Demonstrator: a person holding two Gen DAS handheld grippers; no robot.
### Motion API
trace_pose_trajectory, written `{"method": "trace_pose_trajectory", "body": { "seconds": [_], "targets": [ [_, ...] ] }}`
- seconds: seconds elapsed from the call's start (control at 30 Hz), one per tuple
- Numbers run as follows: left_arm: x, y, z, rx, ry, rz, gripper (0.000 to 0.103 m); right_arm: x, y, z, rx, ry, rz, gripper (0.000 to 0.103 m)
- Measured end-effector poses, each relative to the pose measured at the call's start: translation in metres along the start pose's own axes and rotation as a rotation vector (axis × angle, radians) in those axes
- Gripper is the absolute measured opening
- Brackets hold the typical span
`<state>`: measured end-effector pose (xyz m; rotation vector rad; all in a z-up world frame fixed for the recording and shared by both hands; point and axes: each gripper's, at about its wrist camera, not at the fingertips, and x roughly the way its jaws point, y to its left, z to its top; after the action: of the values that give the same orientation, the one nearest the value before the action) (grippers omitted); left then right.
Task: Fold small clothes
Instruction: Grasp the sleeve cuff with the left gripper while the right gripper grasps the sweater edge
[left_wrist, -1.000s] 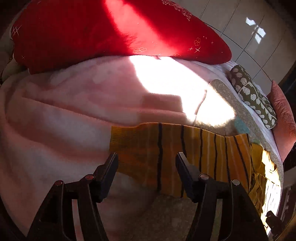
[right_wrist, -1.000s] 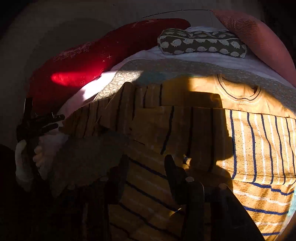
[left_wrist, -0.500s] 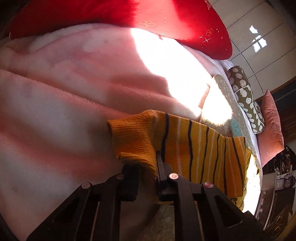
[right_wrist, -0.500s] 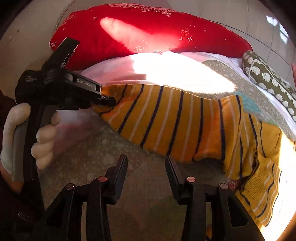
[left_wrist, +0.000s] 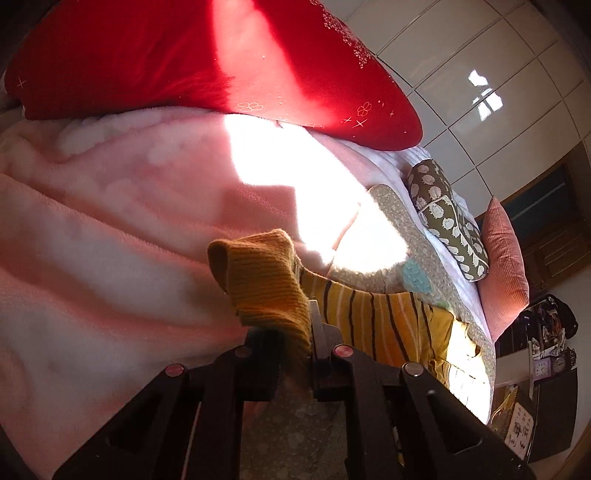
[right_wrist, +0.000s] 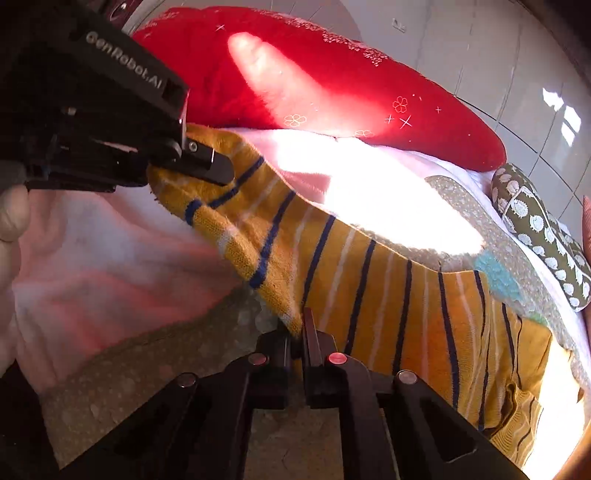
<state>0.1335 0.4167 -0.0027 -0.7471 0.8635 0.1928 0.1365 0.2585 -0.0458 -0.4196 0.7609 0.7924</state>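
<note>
A mustard-yellow knit sweater (left_wrist: 388, 317) with dark and white stripes lies on the bed, its sleeve (right_wrist: 369, 288) stretched toward the left. My left gripper (left_wrist: 297, 332) is shut on the ribbed cuff (left_wrist: 258, 280), which bunches up above the black fingers. The right wrist view shows that left gripper (right_wrist: 207, 162) at the upper left, holding the sleeve's end slightly lifted. My right gripper (right_wrist: 295, 332) is shut on the sleeve's near edge, further along it. The sweater's body trails off to the right, partly in glaring sunlight.
A pink fleece blanket (left_wrist: 110, 221) lies under the sleeve, with a big red pillow (left_wrist: 184, 55) behind it. A brown patterned pillow (left_wrist: 447, 218) and a pink cushion (left_wrist: 504, 258) sit at the right. A white-gloved hand (right_wrist: 13, 214) holds the left gripper. Speckled bedcover (left_wrist: 295, 435) is nearest.
Both grippers were open a second ago. The left closed on the cuff and lifted it. The right swung from the sweater's body to the sleeve and closed on its near edge.
</note>
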Motion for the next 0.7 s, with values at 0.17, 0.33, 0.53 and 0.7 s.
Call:
{"method": "trace_pose_trajectory", "body": {
  "seconds": [0.17,0.33,0.53,0.7],
  "targets": [
    [-0.021,-0.067,-0.004,0.093,-0.004,-0.08,0.012,-0.06,-0.055,-0.006,0.244,-0.094,0.068,0.005],
    [-0.032,-0.186,-0.035,0.299,0.001,-0.136,0.012,-0.125,-0.126,-0.052,0.516,-0.209,0.116,0.005],
    [-0.002,-0.338,-0.118,0.557,0.095,-0.204,0.012,-0.187,-0.204,-0.15,0.823,-0.304,0.092,0.005],
    [0.049,-0.422,-0.203,0.751,0.223,-0.205,0.019,-0.212,-0.252,-0.24,1.07,-0.315,0.055,0.007]
  ]
}}
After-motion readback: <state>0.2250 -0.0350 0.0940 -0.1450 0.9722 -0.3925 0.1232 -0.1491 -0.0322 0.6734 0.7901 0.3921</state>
